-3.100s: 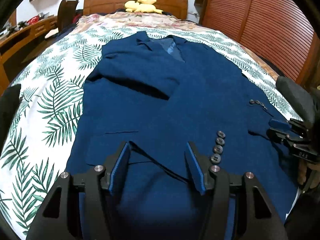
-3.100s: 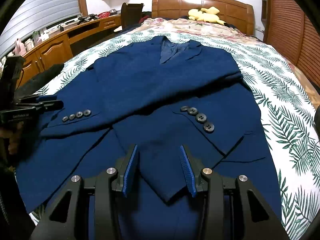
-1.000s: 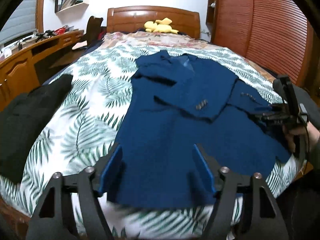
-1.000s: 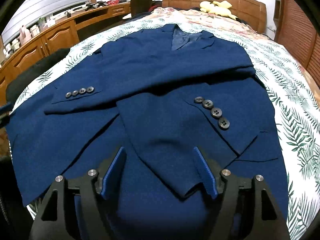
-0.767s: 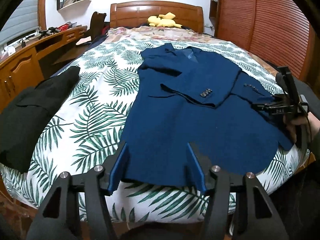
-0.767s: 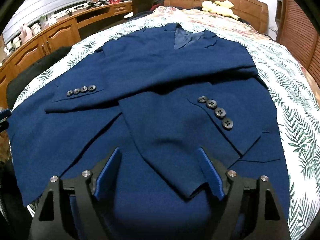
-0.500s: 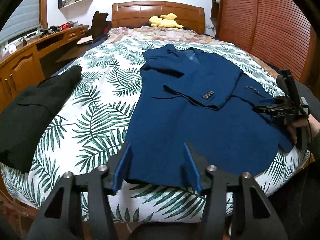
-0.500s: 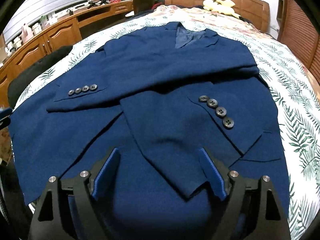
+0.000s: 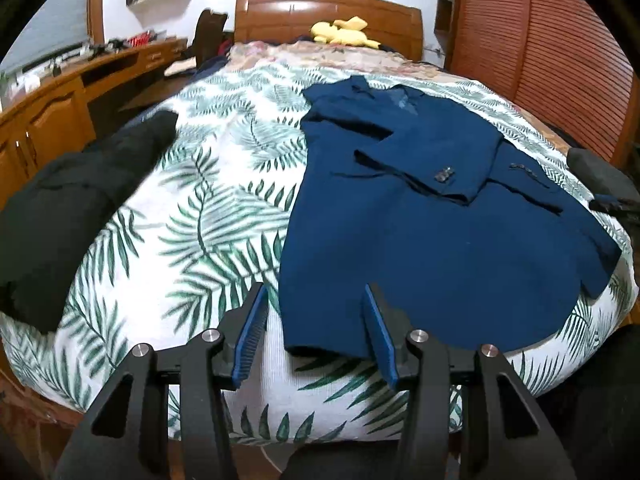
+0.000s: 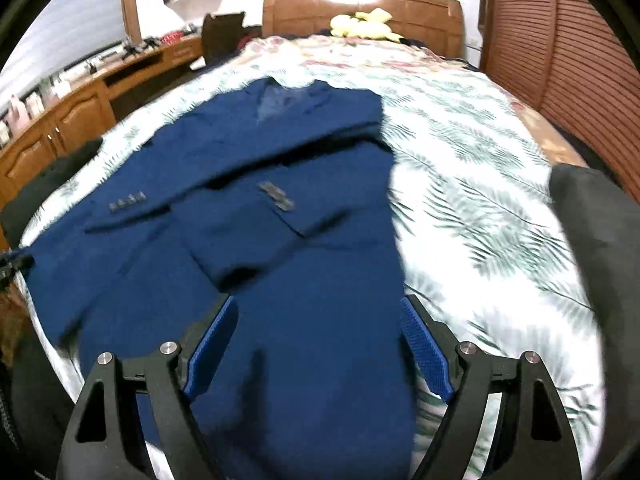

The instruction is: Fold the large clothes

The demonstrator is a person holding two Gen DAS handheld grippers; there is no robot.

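A navy woven blazer [image 9: 432,240] lies flat, sleeves crossed, at the bed's [image 9: 208,216] foot edge on a leaf-print sheet. Left gripper [image 9: 316,334] and right gripper [image 10: 318,354] hover spread, empty. A black garment [image 9: 68,208] lies by the left edge.

Your left wrist camera sits at the foot of the bed with the white, green-leaf-print bedspread [image 9: 208,208], looking up its length toward the brown wooden headboard [image 9: 328,16] at 12 o'clock. It hangs back past the mattress edge, so the navy blue suit jacket [image 9: 420,240] lies from centre to 2 o'clock.

Your right wrist camera faces the same headboard [image 10: 362,10] but is closer and lower over the bed, with the jacket [image 10: 280,272] filling the frame from 6 to 10 o'clock; this view is motion-blurred.

Both views share the jacket, bedspread [image 10: 472,184], headboard and the yellow plush toy [image 9: 344,32] at 12 o'clock.
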